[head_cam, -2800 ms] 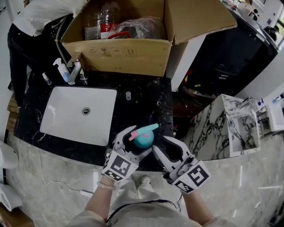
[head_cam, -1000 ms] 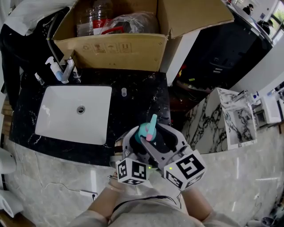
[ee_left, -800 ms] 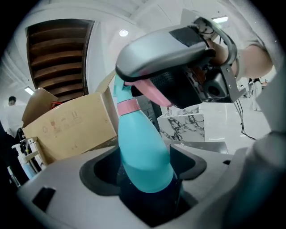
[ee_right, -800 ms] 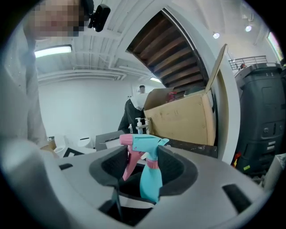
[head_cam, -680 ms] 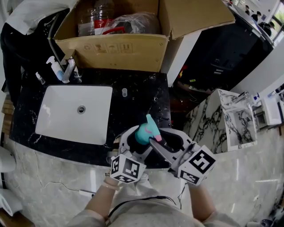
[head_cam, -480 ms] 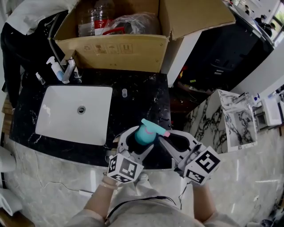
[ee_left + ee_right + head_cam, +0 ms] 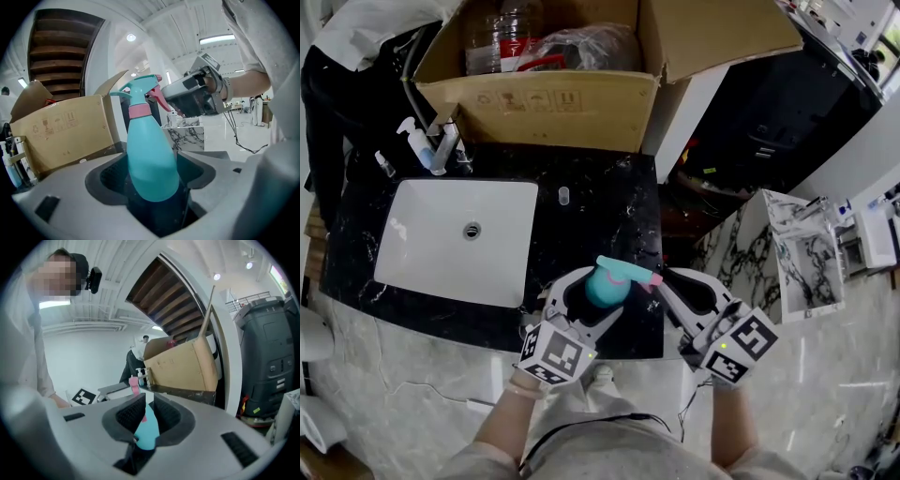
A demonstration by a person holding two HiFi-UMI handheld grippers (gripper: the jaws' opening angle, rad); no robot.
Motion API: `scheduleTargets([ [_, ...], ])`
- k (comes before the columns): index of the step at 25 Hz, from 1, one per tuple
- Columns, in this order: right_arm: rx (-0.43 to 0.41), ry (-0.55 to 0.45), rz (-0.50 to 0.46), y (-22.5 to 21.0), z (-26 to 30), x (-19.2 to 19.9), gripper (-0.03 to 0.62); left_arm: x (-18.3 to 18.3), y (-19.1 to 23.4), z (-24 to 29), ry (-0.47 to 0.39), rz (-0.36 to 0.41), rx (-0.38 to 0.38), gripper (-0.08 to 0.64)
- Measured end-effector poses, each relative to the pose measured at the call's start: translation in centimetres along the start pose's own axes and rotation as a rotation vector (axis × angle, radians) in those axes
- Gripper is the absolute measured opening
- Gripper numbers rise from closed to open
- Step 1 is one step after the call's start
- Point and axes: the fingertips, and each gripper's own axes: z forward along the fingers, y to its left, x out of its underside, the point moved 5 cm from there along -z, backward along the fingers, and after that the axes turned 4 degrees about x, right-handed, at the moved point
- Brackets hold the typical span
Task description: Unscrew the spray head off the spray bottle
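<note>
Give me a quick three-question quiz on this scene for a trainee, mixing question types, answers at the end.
1. What does the left gripper hold? A: a white pump dispenser. B: a teal plastic spray bottle. C: a clear water bottle.
2. True or false: the brown cardboard box sits inside the white sink.
3. What do the jaws of the right gripper pinch?
Key: 1 B. 2 False; the box stands behind the sink. 3 The bottle's teal spray head. Both grippers' jaws have just been closing, the left on the bottle, the right on the head.
</note>
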Motion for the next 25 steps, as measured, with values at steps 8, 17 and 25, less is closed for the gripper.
scheduleTargets([
  [8, -0.118, 0.012, 0.022, 2.7, 0.3, 1.1, 0.005, 0.1, 0.1, -0.1, -0.008, -0.020, -0.007, 0.333],
  [17, -0.016, -0.068, 0.111, -0.5, 1.9, 0.7, 0.005, 0.1, 0.0, -0.2, -0.018, -0.016, -0.008, 0.331],
  [25, -0.060, -0.091, 0.140, -0.8, 5.2, 0.3, 0.006, 0.1, -0.2, -0.3, -0.013, -0.009, -0.006, 0.331],
])
